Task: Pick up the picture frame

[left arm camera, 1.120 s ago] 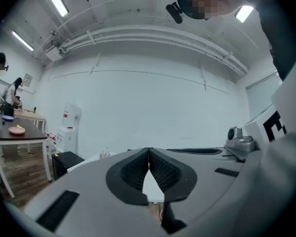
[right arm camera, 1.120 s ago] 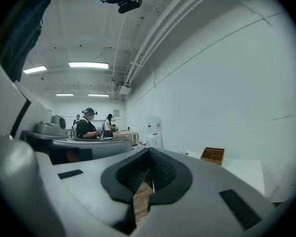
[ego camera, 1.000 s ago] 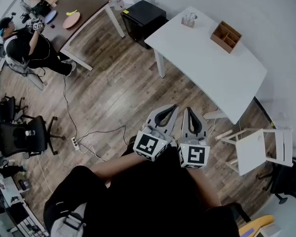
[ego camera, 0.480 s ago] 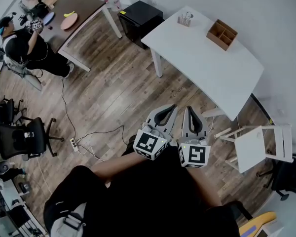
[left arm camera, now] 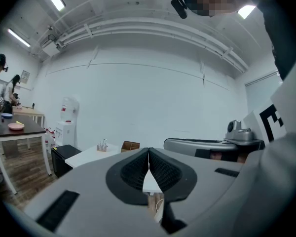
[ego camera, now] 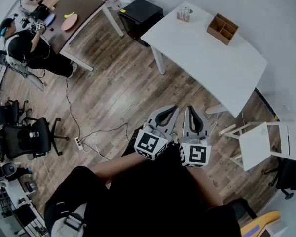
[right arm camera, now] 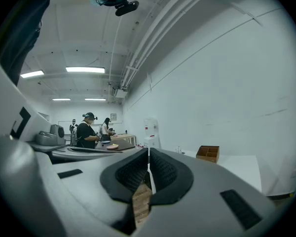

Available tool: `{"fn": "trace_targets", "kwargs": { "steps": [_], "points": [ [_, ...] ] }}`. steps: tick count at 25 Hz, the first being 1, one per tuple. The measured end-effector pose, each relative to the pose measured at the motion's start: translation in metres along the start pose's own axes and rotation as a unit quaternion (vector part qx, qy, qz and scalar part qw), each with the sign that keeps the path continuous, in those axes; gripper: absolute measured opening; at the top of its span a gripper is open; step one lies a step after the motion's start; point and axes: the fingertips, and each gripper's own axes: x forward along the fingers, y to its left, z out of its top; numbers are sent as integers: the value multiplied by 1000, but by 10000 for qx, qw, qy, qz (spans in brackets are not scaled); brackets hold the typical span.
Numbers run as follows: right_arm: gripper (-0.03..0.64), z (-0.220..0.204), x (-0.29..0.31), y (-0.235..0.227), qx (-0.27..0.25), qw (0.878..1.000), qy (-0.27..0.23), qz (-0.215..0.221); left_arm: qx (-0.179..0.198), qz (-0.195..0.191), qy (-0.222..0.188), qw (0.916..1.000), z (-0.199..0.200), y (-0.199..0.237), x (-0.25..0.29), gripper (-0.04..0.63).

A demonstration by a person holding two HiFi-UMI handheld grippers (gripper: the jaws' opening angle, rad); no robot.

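Note:
No picture frame shows in any view. Both grippers are held side by side in front of the person's body, above the wooden floor and short of the white table (ego camera: 212, 63). My left gripper (ego camera: 173, 108) is shut with nothing between its jaws; in the left gripper view its pads (left arm camera: 148, 168) meet. My right gripper (ego camera: 191, 110) is also shut and empty, its pads (right arm camera: 149, 169) pressed together. On the table stand a wooden compartment box (ego camera: 223, 28) and a small holder with glass tubes (ego camera: 183, 15).
A white folding chair (ego camera: 260, 143) stands right of the grippers beside the table. A black cabinet (ego camera: 140, 13) sits at the table's far left end. A brown table (ego camera: 81, 8), a seated person (ego camera: 24, 43), office chairs (ego camera: 22, 137) and a cable with power strip (ego camera: 79, 142) lie to the left.
The table and chair have shifted slightly in the head view. Both grippers stay shut and side by side at the same spot in the picture.

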Motion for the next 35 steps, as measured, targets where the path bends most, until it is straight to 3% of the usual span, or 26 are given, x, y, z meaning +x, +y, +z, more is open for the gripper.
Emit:
{"fn": "trace_targets", "kwargs": {
  "steps": [10,19,27,35],
  "points": [
    [35,-5,13,0,152,9998,-94,-85,-119,199,37,9997,-7,19,1,15],
    [35,-7,70,17,10,9999,121,69,-344,328,-37,9989,0,77,16,15],
    [35,-9,169,48,-95,9996,260,58,-553,275,-50,9981,16,173,39,15],
    [35,-3,276,80,-129,9987,423,-237,-621,-10,-129,9980,42,279,67,15]
  ]
}}
